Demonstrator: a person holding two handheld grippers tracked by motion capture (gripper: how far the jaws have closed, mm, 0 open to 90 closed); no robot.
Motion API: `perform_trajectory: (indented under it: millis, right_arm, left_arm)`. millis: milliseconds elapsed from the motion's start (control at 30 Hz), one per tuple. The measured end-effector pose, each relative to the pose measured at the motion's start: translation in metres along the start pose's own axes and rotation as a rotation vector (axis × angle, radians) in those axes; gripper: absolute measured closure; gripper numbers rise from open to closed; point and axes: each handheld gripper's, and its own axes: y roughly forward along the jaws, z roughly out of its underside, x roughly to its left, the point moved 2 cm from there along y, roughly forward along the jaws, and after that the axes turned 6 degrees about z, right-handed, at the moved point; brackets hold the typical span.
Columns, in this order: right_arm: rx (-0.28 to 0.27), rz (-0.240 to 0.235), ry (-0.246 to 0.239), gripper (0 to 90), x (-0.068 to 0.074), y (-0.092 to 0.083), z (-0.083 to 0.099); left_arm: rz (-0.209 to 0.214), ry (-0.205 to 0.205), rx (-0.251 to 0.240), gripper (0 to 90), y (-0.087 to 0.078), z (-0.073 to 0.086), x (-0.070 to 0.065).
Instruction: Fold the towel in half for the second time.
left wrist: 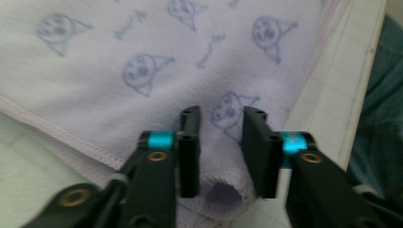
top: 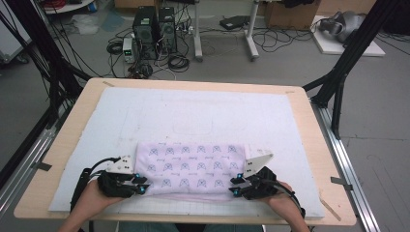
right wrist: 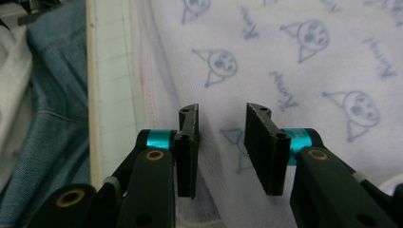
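Step in hand, as I judge it: folding the towel, w/ both grippers set at its near corners, ready to take them.

Nearest, at 6 o'clock in the high view, the person's hands come in. The left gripper is at the towel's near-left corner, approx. 7 o'clock, and the right gripper at the near-right corner, approx. 5 o'clock. The towel lies flat on the near half of the white mat, which covers the counter.

Jaws: in the left gripper view the left gripper has its jaws spread, w/ a raised loop of towel corner between them, not yet squeezed. In the right gripper view the right gripper is also spread, cloth between the jaws but no pinch.

Next move, my guess: press both jaws together on the hem at the same time, then lift and carry the near edge toward 12 o'clock. It calls for catching the whole cloth thickness, and equal height on both sides.

Views: the high view gives the whole towel and, far at 12 o'clock, the floor w/ computer boxes and cables. The gripper views give the jaw gap, the stitched hem and the small printed faces, and also blue jeans past the counter edge.
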Motion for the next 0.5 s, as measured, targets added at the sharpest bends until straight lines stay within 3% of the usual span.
perform_trajectory:
  millis: [67,133,200,267,333,367,433,500]
  right_arm:
    - [-0.005,-0.002,-0.008,75.6,0.000,0.002,0.001]
    - [-0.006,-0.013,0.003,79.1,-0.001,0.000,-0.001]
    - [-0.018,-0.027,-0.012,76.8,0.001,-0.004,-0.002]
    - [-0.022,-0.011,-0.025,71.3,0.002,-0.009,-0.002]
    - [-0.022,0.003,-0.022,66.9,0.002,-0.012,0.000]
    - [-0.007,0.006,-0.022,67.2,0.001,-0.011,0.003]
    - [0.020,0.017,-0.028,70.9,0.000,-0.006,0.008]
    - [0.005,0.021,-0.018,81.1,-0.001,-0.006,0.009]
  left_arm:
    - [0.003,0.004,-0.006,83.6,-0.003,0.001,0.000]
    - [0.007,0.005,-0.017,84.4,-0.008,0.002,0.000]
    - [0.009,0.007,-0.036,82.6,-0.013,0.003,-0.002]
    - [0.010,0.000,-0.046,69.4,-0.016,0.006,-0.003]
    - [-0.005,-0.003,-0.024,55.2,-0.012,0.009,-0.004]
    - [-0.007,0.003,-0.013,54.8,-0.010,0.010,-0.004]
    - [-0.010,0.006,-0.017,62.6,-0.008,0.011,-0.003]
    - [-0.009,0.005,-0.024,79.3,-0.010,0.009,-0.002]
